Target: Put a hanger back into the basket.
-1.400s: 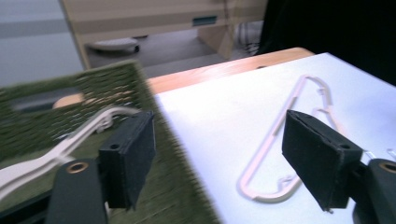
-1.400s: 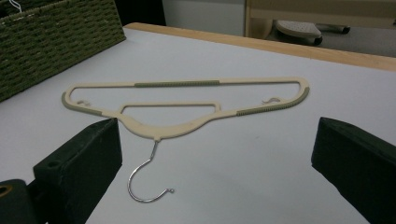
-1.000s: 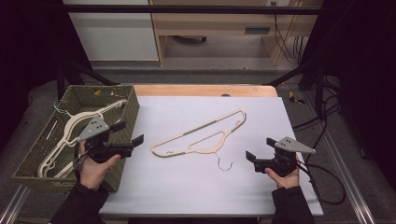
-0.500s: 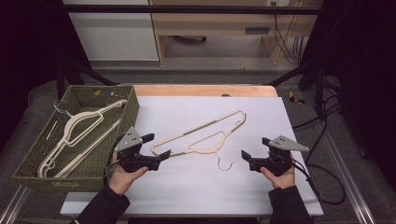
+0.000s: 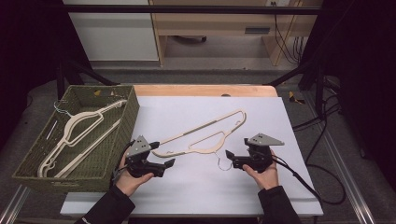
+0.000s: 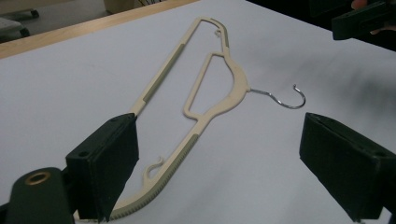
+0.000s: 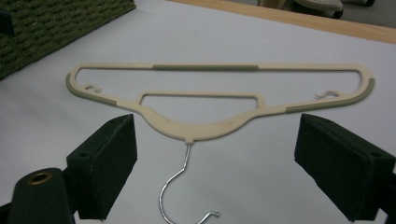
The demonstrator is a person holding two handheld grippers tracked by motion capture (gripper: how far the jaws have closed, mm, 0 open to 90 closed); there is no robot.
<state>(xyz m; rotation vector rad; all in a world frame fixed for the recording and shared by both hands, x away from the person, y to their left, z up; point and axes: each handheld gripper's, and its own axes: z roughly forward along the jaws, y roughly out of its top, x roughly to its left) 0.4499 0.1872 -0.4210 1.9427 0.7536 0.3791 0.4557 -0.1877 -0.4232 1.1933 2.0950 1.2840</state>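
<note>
Left gripper (image 5: 169, 164) and right gripper (image 5: 229, 156) are held low over the white counter (image 5: 187, 186), fingers of both spread wide and released, nothing gripped. Between and just beyond them a cream hanger (image 5: 205, 135) is seen lying flat, its metal hook (image 5: 223, 163) pointed toward the right gripper. Farther left, more hangers (image 5: 74, 133) are noted inside a green woven basket (image 5: 116, 140).

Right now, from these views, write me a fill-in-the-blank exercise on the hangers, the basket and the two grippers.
1. The hanger on the white table has a metal ____ pointing toward the right gripper.
2. The green basket sits at the table's ____ side.
3. The jaws of the left gripper are ____.
4. The basket holds ____ cream hangers.

Missing words: hook; left; open; two
</note>
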